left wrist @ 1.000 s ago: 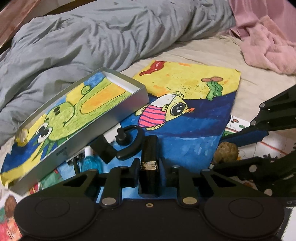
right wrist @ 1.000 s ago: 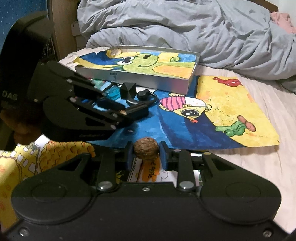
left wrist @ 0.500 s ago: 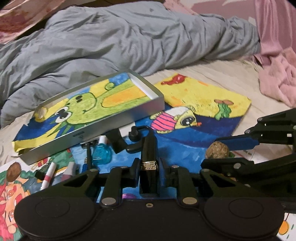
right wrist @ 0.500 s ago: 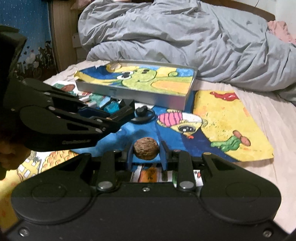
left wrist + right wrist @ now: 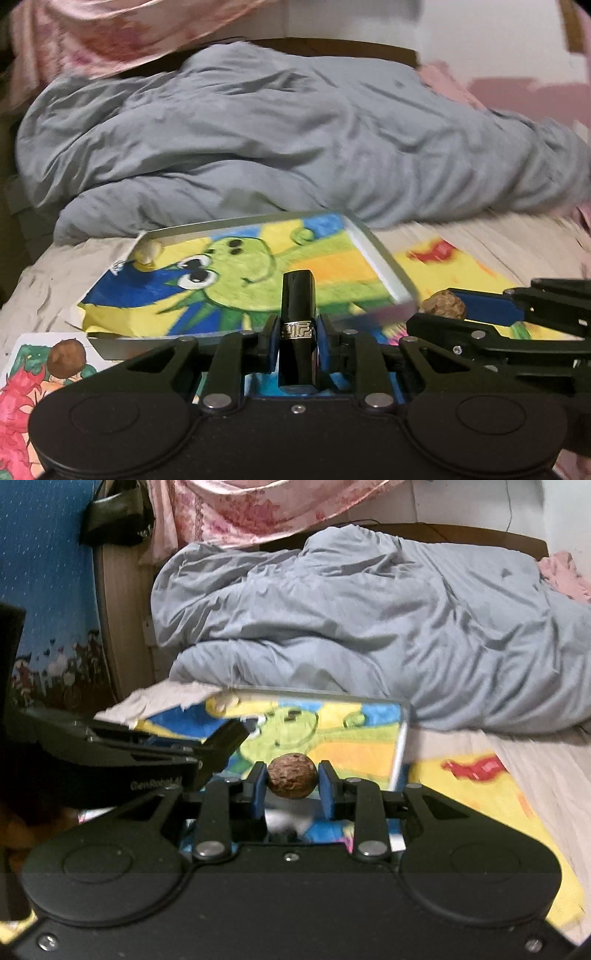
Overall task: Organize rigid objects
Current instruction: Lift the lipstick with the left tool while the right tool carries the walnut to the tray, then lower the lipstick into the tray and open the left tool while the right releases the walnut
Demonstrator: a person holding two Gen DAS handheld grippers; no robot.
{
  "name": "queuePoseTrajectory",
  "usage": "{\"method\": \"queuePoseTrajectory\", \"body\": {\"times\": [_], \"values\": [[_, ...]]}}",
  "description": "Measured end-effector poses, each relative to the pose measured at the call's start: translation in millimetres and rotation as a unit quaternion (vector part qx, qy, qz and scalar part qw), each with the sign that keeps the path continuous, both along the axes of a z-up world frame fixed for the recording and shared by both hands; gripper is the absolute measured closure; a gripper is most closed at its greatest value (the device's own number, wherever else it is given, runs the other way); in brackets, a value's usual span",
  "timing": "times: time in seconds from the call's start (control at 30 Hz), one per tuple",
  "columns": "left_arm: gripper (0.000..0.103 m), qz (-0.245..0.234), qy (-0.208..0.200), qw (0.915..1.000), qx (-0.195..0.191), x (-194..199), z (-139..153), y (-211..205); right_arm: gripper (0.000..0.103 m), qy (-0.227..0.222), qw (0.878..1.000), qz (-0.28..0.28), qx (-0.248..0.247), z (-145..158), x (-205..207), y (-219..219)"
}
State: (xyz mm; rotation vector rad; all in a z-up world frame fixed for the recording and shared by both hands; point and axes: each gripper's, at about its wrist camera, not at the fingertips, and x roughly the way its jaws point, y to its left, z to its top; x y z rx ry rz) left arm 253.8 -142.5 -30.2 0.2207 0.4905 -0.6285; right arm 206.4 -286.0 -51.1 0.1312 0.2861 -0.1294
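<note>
My left gripper (image 5: 297, 328) is shut on a black lipstick tube (image 5: 297, 314) with a gold band, held upright in front of the silver tray (image 5: 384, 258) lined with a green frog drawing. My right gripper (image 5: 291, 781) is shut on a brown walnut (image 5: 291, 780), also held just before the tray (image 5: 400, 746). In the left wrist view the right gripper with its walnut (image 5: 442, 304) shows at the right, beside the tray's near corner. In the right wrist view the left gripper's fingers (image 5: 225, 738) reach in from the left over the tray.
A crumpled grey duvet (image 5: 277, 140) lies behind the tray. Painted sheets cover the bed, with another walnut (image 5: 67, 358) on a drawing at the left. A yellow painting (image 5: 491, 797) spreads to the right. Pink cloth hangs behind, and a wooden headboard (image 5: 122, 627) stands at the left.
Both grippers have risen and moved toward the tray, each keeping its object. The small items on the blue painting have dropped out of sight below the left gripper.
</note>
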Motion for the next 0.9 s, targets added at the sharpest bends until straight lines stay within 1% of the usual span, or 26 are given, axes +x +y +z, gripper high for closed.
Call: {"method": "queuePoseTrajectory", "body": {"times": [0.1,0.2,0.3,0.43,0.53,0.77,0.9], "values": [[0.081,0.022,0.0,0.9997,-0.009,25,-2,-2,0.081,0.0,1.0,-0.004,0.004,-5,26,-9],[0.081,0.038,0.014,0.9989,-0.026,53,-8,-6,0.081,0.01,1.0,-0.014,0.013,-14,46,-18],[0.081,0.049,0.03,0.9976,-0.038,73,-17,-12,0.081,0.033,0.999,-0.023,0.024,-27,60,-31],[0.081,0.059,0.055,0.9955,-0.049,94,-31,-23,0.081,0.062,0.997,-0.029,0.032,-41,73,-37],[0.081,0.066,0.068,0.994,-0.054,102,-39,-29,0.081,0.071,0.996,-0.031,0.036,-48,79,-38],[0.081,0.081,0.086,0.9921,-0.043,113,-52,-41,0.081,0.089,0.995,-0.028,0.04,-58,98,-37],[0.081,0.084,0.1,0.9907,-0.039,117,-55,-44,0.08,0.092,0.995,-0.025,0.04,-54,98,-38]]}}
